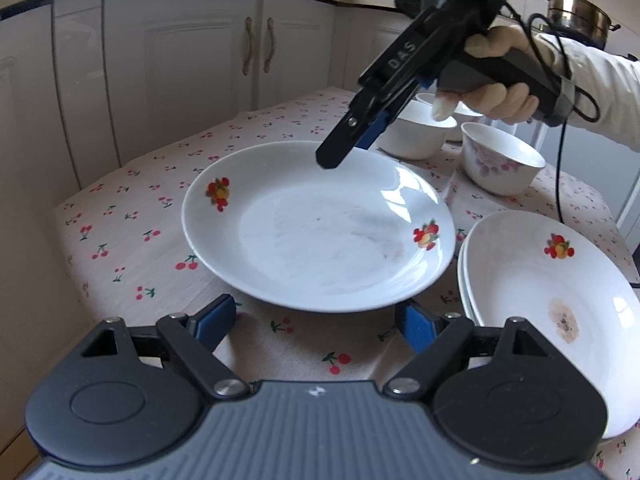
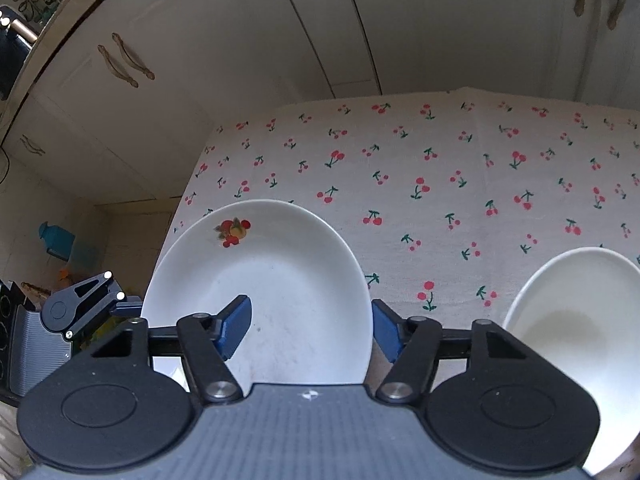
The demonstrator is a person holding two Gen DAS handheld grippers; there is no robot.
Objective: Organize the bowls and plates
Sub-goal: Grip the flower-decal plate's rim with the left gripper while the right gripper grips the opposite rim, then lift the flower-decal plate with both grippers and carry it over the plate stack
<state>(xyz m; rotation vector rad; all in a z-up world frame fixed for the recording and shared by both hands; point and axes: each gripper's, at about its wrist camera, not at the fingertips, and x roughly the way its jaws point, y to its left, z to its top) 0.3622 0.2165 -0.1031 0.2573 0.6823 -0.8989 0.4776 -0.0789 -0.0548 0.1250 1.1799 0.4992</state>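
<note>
Where cherry-print cloth [image 1: 132, 240] lies, a round glossy plate [image 1: 320, 228] sits.

The left gripper [image 1: 316, 322] is black, with two blue pads on hinged black links pinned by round silver screws; the links join two round black discs at about 7 and 5 o'clock in its own view, either side of a ribbed grey body bearing a small white mark. The right gripper [image 2: 310, 328] has the same build. Seen from the left wrist, at 1 o'clock, its long black fingers carry the white letters "DAS", a silver screw and blue pads, above a grey handle. Black cables loop off the handle's rear. The hand [image 1: 492, 80] wears a pale glove and a white sleeve [image 1: 592, 92].
</note>
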